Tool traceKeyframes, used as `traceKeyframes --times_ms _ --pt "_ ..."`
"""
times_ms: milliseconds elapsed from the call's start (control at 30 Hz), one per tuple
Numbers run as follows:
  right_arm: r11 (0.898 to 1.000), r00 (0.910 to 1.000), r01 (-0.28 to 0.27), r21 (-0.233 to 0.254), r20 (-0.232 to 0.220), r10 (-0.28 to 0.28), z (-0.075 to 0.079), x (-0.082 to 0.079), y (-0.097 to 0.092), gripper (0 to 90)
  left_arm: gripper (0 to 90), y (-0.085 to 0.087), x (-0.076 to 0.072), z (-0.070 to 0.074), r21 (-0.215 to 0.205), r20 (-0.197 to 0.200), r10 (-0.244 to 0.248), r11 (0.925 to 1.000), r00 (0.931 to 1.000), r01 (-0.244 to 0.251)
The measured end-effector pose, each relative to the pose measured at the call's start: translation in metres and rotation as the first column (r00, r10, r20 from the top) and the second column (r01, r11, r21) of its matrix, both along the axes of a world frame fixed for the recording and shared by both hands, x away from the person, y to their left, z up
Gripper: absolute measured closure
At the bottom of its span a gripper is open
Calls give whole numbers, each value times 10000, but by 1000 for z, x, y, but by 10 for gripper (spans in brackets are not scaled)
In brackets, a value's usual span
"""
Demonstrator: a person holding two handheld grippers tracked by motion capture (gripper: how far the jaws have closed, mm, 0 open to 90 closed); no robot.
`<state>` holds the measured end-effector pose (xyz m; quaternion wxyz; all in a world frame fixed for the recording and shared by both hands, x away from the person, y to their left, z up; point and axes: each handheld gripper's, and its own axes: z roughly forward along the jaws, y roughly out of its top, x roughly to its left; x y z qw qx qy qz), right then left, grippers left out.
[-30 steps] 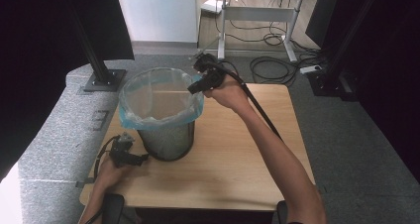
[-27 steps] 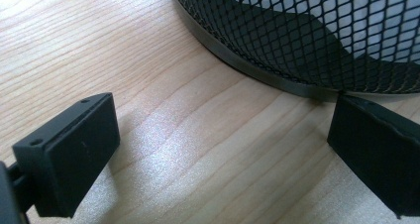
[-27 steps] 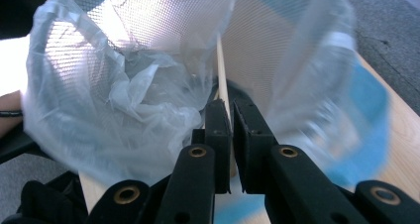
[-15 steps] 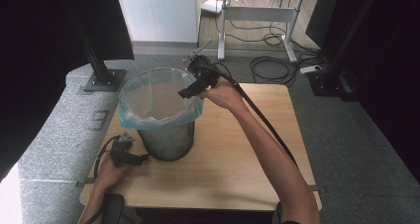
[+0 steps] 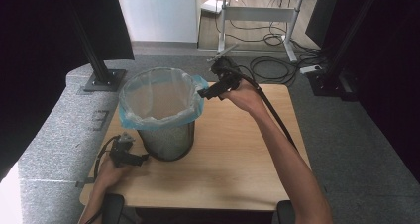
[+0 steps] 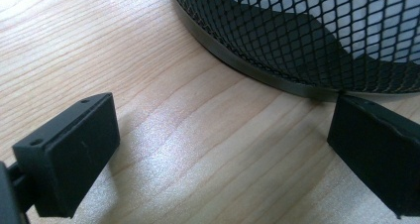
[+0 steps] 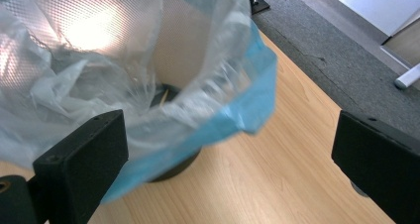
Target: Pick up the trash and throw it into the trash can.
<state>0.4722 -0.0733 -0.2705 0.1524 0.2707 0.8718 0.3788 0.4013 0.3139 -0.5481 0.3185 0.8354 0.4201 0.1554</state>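
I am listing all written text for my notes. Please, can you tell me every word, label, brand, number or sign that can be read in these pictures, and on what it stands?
There is no readable text in these pictures.
The mesh bin, its blue bag, the wooden table and both tools, left and right, carry no print that I can see.

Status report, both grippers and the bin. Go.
Right gripper open, beside bag liner at bin rim. Left gripper open, low on table by mesh bin base. Nothing in the way.
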Motion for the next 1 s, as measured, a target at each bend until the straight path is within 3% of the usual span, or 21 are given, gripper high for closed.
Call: traceKeyframes --times_ms 600,1000 --pt "9962 9971 651 574 345 -671 -22 -19 -71 0 0 0 0 0 0 2 13 10000 10000 -13" --pt "9871 9869 1454 668 604 -1494 -55 -44 -125 0 0 0 -1 0 1 -1 61 10000 10000 -61"
